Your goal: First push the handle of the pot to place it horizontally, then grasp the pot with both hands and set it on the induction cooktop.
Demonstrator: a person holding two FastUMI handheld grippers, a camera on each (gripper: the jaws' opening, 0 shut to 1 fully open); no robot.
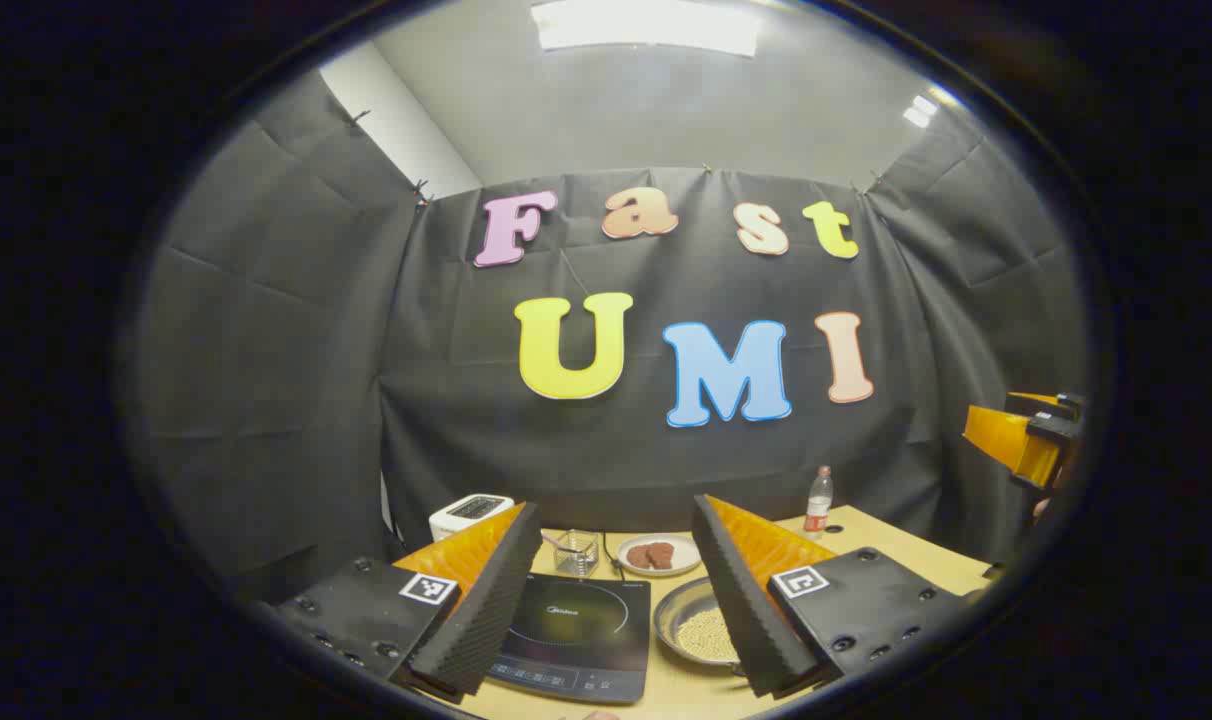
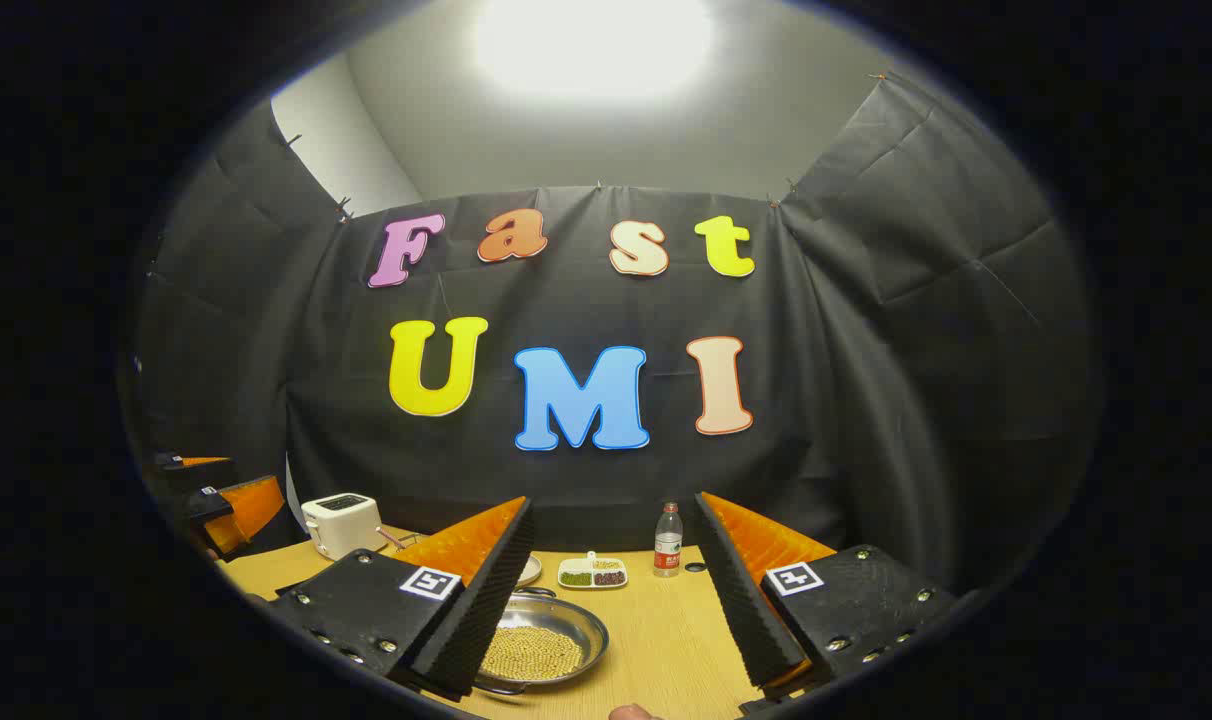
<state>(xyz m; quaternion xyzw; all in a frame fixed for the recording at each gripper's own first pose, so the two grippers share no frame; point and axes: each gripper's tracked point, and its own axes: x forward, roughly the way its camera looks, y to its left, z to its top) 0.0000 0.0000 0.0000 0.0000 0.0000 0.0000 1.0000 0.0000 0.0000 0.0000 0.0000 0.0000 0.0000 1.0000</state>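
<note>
A small pale brand mark is showing on the induction cooktop glass near its far edge, too blurred to read. The bottle label is likewise illegible.

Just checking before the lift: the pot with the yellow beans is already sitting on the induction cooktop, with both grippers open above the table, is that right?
Not quite. In the left gripper view the pot of yellow beans sits on the table beside the induction cooktop, not on it. The rest holds: the left gripper and the right gripper are both open above the table.
</note>
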